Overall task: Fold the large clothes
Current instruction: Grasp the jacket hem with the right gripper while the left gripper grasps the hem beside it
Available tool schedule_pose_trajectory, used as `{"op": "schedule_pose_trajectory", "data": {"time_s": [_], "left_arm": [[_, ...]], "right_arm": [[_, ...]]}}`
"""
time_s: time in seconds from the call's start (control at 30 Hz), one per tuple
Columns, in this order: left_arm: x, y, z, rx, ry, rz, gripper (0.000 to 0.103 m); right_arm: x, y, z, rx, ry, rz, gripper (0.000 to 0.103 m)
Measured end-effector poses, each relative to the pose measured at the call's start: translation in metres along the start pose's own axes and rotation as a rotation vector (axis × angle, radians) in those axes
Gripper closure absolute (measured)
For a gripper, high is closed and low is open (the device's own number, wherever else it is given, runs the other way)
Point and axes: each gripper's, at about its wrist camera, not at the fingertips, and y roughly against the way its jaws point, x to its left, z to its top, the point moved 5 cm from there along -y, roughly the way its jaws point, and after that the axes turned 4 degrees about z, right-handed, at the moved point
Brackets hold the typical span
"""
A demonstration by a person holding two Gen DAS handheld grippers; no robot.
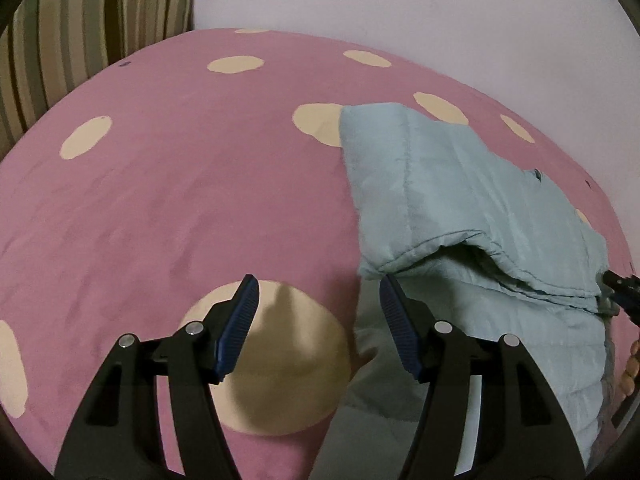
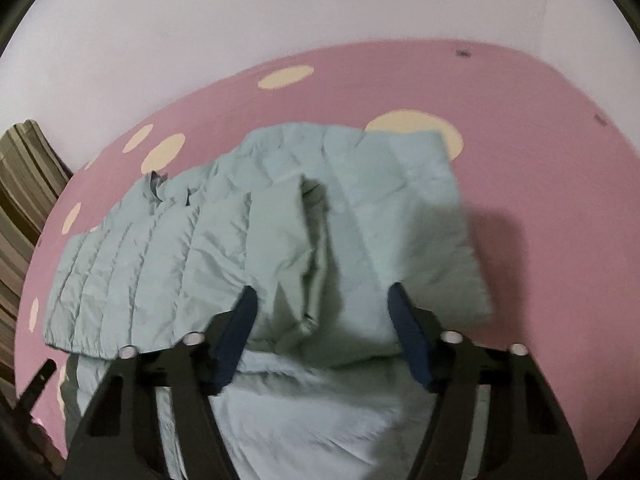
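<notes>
**Student:** What is the largest surface in the panels?

**Instructor:** A pink bedcover (image 1: 168, 200) with cream dots, filling most of both wrist views. Behind it stands a pale wall (image 1: 400, 8); a striped curtain (image 1: 72, 40) hangs at the left of the left wrist view.

**Student:** And the garment?

**Instructor:** A pale blue quilted jacket (image 2: 192, 248) lies on the bedcover. In the right wrist view it is spread across the middle, with a folded panel raised towards the camera. In the left wrist view it occupies the right side, one layer lapped over another.

**Student:** How do the tools stand?

**Instructor:** The left gripper (image 1: 318, 320) hovers with its blue fingers (image 1: 240, 320) spread; only bedcover and the jacket's edge show between them, and its right finger stands just beside the fabric. The right gripper (image 2: 320, 320) has fabric bunched between its fingers (image 2: 408, 332), but the pads appear apart from it, so no pinch is evident.

**Student:** Anything smaller?

**Instructor:** Fingertips of a hand (image 1: 630, 364) show at the right edge of the left wrist view.
</notes>
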Motion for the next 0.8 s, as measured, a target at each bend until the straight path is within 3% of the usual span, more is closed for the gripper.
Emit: {"op": "schedule_pose_trajectory", "data": {"time_s": [0.07,0.17,0.37,0.57,0.67,0.8], "left_arm": [[-0.004,-0.006,0.002,0.001,-0.015,0.008,0.040],[-0.008,-0.010,0.005,0.003,-0.015,0.013,0.040],[-0.013,-0.026,0.015,0.025,0.006,0.032,0.040],[-0.019,-0.043,0.015,0.042,-0.033,0.101,0.040],[-0.015,-0.061,0.011,0.069,-0.056,0.164,0.038],[-0.015,-0.054,0.014,0.035,-0.077,0.172,0.037]], "right_arm": [[0.007,-0.012,-0.002,0.039,-0.002,0.042,0.084],[0.010,-0.007,-0.002,0.022,0.007,0.041,0.092],[-0.018,-0.001,0.000,-0.029,0.013,-0.067,0.093],[-0.040,-0.034,-0.009,0.041,-0.012,-0.077,0.093],[-0.041,-0.040,-0.011,0.032,0.002,-0.088,0.095],[-0.039,-0.041,-0.007,0.030,0.009,-0.083,0.094]]}}
